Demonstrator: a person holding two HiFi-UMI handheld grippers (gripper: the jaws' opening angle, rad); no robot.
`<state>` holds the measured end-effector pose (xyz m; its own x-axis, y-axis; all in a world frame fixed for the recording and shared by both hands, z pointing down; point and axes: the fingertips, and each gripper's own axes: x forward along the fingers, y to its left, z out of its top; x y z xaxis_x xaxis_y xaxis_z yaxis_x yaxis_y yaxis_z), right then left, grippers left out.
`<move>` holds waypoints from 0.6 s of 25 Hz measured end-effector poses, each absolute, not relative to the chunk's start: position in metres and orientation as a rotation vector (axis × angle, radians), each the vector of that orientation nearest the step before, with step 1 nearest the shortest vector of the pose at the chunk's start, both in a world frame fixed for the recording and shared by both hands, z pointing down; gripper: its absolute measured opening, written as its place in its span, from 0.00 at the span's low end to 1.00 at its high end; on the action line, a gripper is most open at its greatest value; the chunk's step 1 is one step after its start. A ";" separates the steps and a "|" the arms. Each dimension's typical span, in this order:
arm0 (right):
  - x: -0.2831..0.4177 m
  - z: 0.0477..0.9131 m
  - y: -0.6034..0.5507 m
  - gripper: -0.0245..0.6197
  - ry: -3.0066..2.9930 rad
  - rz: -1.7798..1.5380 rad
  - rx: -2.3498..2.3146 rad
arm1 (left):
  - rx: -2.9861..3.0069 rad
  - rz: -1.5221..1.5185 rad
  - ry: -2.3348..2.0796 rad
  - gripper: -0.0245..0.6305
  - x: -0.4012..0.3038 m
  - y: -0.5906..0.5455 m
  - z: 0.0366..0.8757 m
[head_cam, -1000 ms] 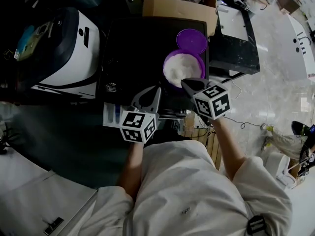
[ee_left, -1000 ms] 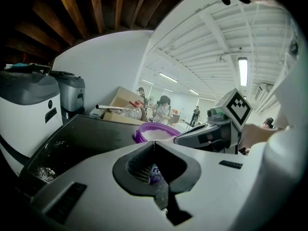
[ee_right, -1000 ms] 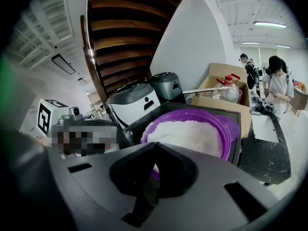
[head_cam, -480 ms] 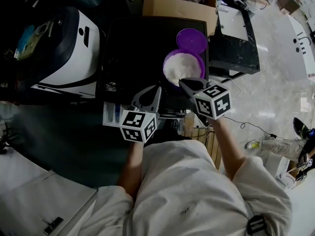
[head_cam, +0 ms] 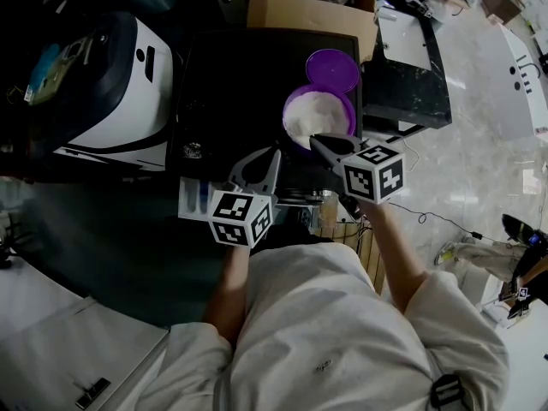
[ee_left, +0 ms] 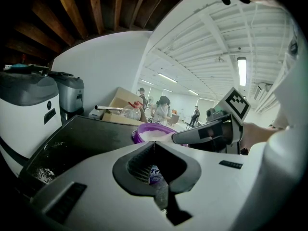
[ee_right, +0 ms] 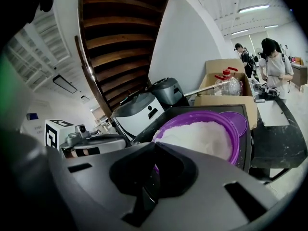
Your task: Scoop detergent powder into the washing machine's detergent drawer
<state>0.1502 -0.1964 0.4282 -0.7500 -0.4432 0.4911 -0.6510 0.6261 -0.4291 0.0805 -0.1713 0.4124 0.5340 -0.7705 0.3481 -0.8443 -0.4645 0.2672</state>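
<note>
**Both claws shut beside the powder tub**

Black table [head_cam: 223,84] fills the middle of the head view, with a white machine [head_cam: 111,84] at its left and a cardboard box [head_cam: 300,14] behind. On the table stands a purple tub [head_cam: 288,114] heaped with white powder [head_cam: 315,116], and its lid [head_cam: 334,69] lies just behind it. The right gripper [head_cam: 321,142] points at the tub's near rim. The left gripper [head_cam: 265,165] hangs over the table's near edge, beside the tub.

Only the left gripper view shows that its jaws meet tip to tip with nothing between them. Through the gap behind the tips, a label on the tub shows, too small to read. People stand far off in a bright hall.

From the right gripper view, those jaws are likewise pressed together and empty, just short of the powder. A clear bottle [ee_right: 228,85] with a red cap lies by the box, which the head view barely shows. No writing is legible.
</note>
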 end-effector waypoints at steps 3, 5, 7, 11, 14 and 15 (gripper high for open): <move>0.150 0.427 -0.198 0.05 -2.531 0.937 0.892 | 2.374 0.249 -1.318 0.07 0.082 -0.171 0.412; 0.152 0.428 -0.199 0.05 -2.540 1.017 0.907 | 2.375 0.250 -1.318 0.07 0.082 -0.172 0.412; 0.155 0.429 -0.200 0.05 -2.545 1.108 0.925 | 2.375 0.250 -1.319 0.07 0.082 -0.172 0.412; 0.154 0.429 -0.197 0.05 -2.557 1.237 0.925 | 2.377 0.252 -1.318 0.07 0.083 -0.172 0.412; 0.151 0.428 -0.196 0.05 -2.564 1.248 0.934 | 2.378 0.252 -1.316 0.07 0.085 -0.171 0.412; 0.151 0.428 -0.197 0.05 -2.566 1.255 0.943 | 2.378 0.251 -1.317 0.07 0.085 -0.172 0.412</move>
<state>0.1512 -0.1973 0.4279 -0.7956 -0.4768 0.3737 -0.5877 0.4578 -0.6671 0.0845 -0.1716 0.4123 0.5379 -0.7683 0.3469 -0.8421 -0.4705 0.2638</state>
